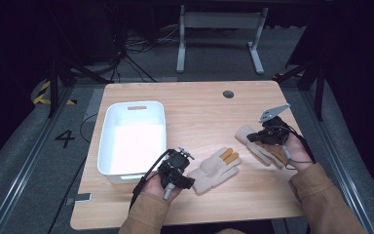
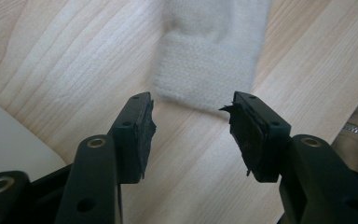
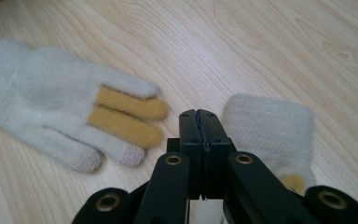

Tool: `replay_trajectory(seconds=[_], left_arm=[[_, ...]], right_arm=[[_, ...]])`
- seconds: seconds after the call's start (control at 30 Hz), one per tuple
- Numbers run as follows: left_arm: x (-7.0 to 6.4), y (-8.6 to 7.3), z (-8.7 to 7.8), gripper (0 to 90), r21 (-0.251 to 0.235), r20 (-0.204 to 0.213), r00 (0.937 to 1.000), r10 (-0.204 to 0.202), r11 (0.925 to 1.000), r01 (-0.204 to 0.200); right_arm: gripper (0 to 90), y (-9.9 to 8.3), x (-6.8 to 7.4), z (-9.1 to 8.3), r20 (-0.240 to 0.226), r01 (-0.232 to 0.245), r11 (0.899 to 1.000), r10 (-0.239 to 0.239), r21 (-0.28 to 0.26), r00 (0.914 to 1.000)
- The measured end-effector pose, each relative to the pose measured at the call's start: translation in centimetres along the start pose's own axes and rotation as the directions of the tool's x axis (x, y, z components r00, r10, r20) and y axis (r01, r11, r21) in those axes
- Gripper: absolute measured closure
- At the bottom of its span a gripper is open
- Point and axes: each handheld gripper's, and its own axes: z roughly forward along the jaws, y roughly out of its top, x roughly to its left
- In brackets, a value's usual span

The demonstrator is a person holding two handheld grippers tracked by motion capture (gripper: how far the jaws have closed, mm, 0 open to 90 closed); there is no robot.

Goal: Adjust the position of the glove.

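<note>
we see a white rectangular plastic tub (image 1: 108,146) with a slot handle in its far wall standing on the left part of the pale wooden table (image 1: 199,112), and its bright white inside holds nothing that we can make out. the only writing we can read is a large dark numeral 4 (image 1: 65,138) marked on the grey floor left of the table; the gloves and tub carry no label that we can tell. two cream knitted gloves lie on the wood. the nearer cream glove with two mustard-yellow fingers (image 1: 214,169) lies flat near the table's front edge, just right of the left gripper (image 1: 192,182), cuff toward that gripper and fingers pointing away to the right. in the left gripper view its ribbed cuff (image 2: 205,70) lies just beyond the tips, and the two black jaws stand wide apart over bare wood, holding nothing. the second cream glove (image 1: 260,146) lies farther right, partly under the right gripper (image 1: 251,138). in the right gripper view the jaws are pressed together, pad against pad, with that glove's cuff (image 3: 270,126) lying beside and beneath them on the right; we cannot tell whether any fabric is pinched between them. a small dark round cap (image 1: 228,94) sits in the tabletop near its far edge.
</note>
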Motion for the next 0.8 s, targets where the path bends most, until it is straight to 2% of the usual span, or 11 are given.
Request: replay_trajectory(seconds=[0.1, 0.33, 0.43, 0.47, 0.63, 0.8], left_arm=[[-0.1, 0.0, -0.3, 49.2, -0.008, 0.005, 0.9999, 0.011, 0.9999, -0.010], [-0.4, -0.6, -1.0, 49.9, -0.016, 0.047, 0.9984, 0.031, 0.9994, -0.031], [-0.6, -0.9, -1.1, 49.3, -0.006, 0.043, 0.9985, 0.034, 0.9994, -0.033], [-0.6, -1.0, -1.1, 48.3, -0.002, 0.043, 0.9984, 0.036, 0.9993, -0.036], [-0.7, -1.6, -1.3, 46.9, 0.001, 0.032, 0.9991, 0.029, 0.9996, -0.029], [-0.8, -1.8, -1.4, 45.2, -0.005, 0.022, 0.9995, 0.023, 0.9997, -0.023]], right_arm=[[89.4, 0.1, 0.2, 0.1, -0.002, 0.009, 1.000, -0.009, -0.001, 1.0000], [89.3, 1.1, 1.0, 1.3, -0.031, 0.051, 0.999, -0.050, 0.019, 0.9983], [89.4, 1.8, 1.3, 2.2, -0.047, 0.065, 0.997, -0.063, 0.035, 0.9969], [89.4, 2.1, 1.4, 2.9, -0.056, 0.083, 0.996, -0.080, 0.045, 0.9952], [89.3, 2.6, 1.4, 4.1, -0.069, 0.096, 0.993, -0.091, 0.066, 0.9934], [89.3, 3.1, 2.2, 5.8, -0.075, 0.127, 0.986, -0.119, 0.106, 0.9900]])
